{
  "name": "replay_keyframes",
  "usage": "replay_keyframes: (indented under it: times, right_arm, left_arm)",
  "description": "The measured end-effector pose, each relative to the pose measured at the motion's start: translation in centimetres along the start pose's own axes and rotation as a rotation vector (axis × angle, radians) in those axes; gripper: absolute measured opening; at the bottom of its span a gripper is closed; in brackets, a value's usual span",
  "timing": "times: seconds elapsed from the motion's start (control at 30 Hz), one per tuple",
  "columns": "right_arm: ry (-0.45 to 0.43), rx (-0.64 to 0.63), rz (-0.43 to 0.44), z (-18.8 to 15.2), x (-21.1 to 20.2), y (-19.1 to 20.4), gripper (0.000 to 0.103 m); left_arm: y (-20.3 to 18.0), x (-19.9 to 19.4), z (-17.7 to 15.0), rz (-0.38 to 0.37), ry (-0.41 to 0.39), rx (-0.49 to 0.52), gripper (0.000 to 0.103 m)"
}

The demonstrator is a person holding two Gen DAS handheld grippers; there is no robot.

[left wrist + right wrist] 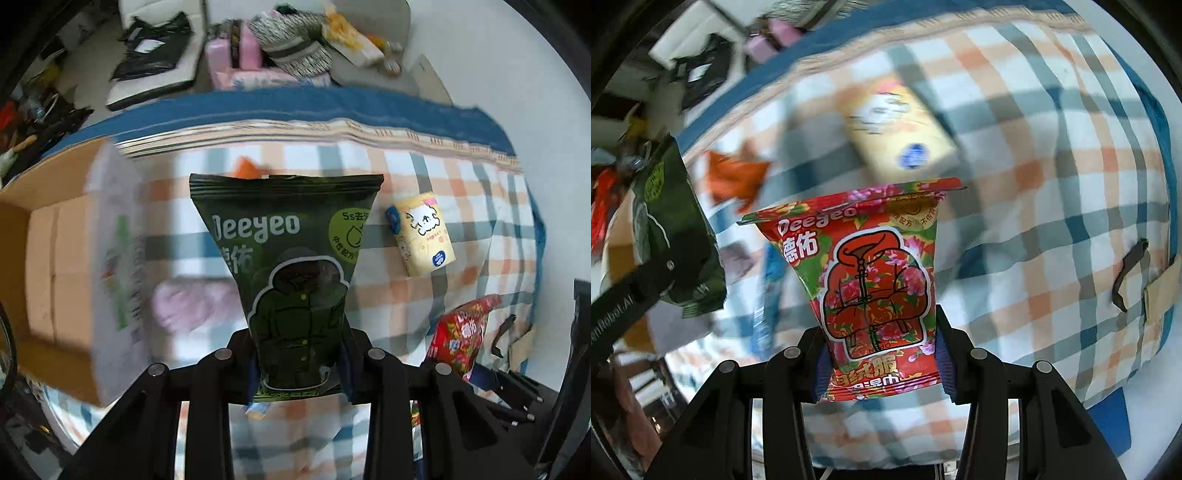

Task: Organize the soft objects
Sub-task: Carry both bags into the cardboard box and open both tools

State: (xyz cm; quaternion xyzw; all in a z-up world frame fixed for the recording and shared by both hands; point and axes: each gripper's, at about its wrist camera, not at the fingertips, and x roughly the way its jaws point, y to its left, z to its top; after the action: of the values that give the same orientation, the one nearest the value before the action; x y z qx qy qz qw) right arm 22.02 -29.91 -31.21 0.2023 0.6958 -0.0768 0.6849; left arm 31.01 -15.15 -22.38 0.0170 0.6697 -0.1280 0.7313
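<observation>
Green and shiny, the green pack [295, 273] stood up between the fingers of the left gripper [299, 373], which pinched its bottom end above the checked blanket [472, 236]. The right gripper [881, 369] pinched the red flowery pack [875, 288] the same way. A yellow tissue pack [419, 234] lay on the blanket, just right of the green pack. A cardboard box [44, 266] sat to the left of the green pack.

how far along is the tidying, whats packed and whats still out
Packed: nothing visible for certain; the cardboard box interior shown looks bare. In hand: left gripper clamps the green Deeyeo pack, right gripper the red floral pack. Left on the plaid sheet: yellow tissue pack, orange item.
</observation>
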Motion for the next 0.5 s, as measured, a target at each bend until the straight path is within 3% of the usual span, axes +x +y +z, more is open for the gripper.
replay_keyframes:
  times: [0.07,0.3,0.5]
  right_arm:
    - [-0.020,-0.045,0.019,-0.8,-1.1,2.5,0.049]
    - [-0.072,-0.183,0.102,-3.9,-5.0,12.8,0.049]
    - [-0.082,-0.264,0.128,-5.5,-5.8,22.8,0.049]
  left_arm:
    - [-0.5,0.2,-2.0,0.013,-0.033,-0.019,0.030]
    - [8.6,-6.0,-5.0,0.063,-0.123,-0.081,0.030]
    - [15.6,-8.1,-5.6,0.078,-0.133,-0.114,0.030]
